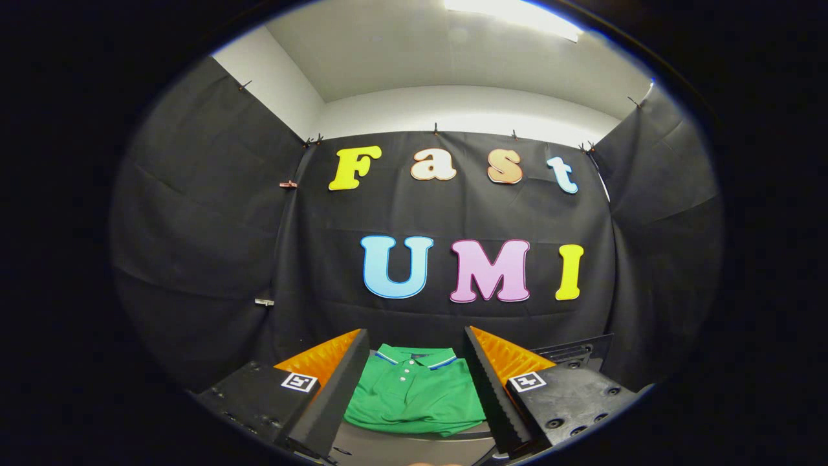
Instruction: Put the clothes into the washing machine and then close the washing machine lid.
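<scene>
The gripper (414, 388) is held wide apart, nothing gripped, fingers (336, 395) levelled forward and low over a grey surface (414, 446). A folded green polo shirt (414, 395) is seen lying flat just ahead, between the fingers, collar toward the far wall. It is judged soft, light and floppy; a pinch through the stacked layers at the near folded edge is suggested.

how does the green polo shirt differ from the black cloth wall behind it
The green polo shirt lies folded and flat on a surface, seen between the open fingers of the tool; the black cloth wall hangs upright beyond it, clipped along its top edge. The shirt is bright green with a striped collar and buttons; the wall is dark and creased. The shirt looks far smaller. Both are fabric.
</scene>
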### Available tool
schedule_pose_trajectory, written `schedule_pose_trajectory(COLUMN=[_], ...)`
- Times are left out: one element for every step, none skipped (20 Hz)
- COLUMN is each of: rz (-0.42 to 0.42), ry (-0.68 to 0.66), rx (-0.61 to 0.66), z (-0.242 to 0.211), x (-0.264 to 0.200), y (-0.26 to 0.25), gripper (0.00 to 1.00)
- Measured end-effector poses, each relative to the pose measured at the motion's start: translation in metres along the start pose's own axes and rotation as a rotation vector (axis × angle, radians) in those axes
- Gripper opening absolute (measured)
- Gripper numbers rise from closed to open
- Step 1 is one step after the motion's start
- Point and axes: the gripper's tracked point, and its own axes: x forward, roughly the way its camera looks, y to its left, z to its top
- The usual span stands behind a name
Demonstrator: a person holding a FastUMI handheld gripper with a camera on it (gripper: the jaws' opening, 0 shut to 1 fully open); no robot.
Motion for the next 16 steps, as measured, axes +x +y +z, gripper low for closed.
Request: schedule_pose_trajectory(rz=[0.002, 0.002, -0.004, -0.008, -0.002, 0.004, 0.004, 0.002, 0.010, 0.032, 0.040, 0.029, 0.015, 0.014, 0.013, 0.011], ry=[0.011, 0.026, 0.041, 0.057, 0.079, 0.104, 0.132, 0.163, 0.199, 0.244, 0.296, 0.354, 0.406, 0.441, 0.477, 0.523], rx=[-0.003, -0.005, -0.008, -0.006, 0.000, 0.001, 0.001, 0.002, 0.003, -0.001, -0.027, -0.063, -0.086, -0.087, -0.096, -0.107], z=[-0.004, -0.007, -0.009, -0.011, -0.014, -0.018, -0.023, -0.029, -0.037, -0.048, -0.062, -0.078, -0.092, -0.104, -0.116, -0.128], x=[0.001, 0.004, 0.009, 0.016, 0.025, 0.035, 0.045, 0.055, 0.066, 0.077, 0.088, 0.096, 0.106, 0.115, 0.124, 0.130], y=[0.000, 0.001, -0.001, -0.001, 0.002, 0.005, 0.006, 0.007, 0.010, 0.019, 0.022, 0.019, 0.016, 0.018, 0.021, 0.021], gripper=[0.92, 0.91, 0.91, 0.92, 0.91, 0.91, 0.91, 0.92, 0.92, 0.92, 0.91, 0.92, 0.92, 0.91, 0.90, 0.88])
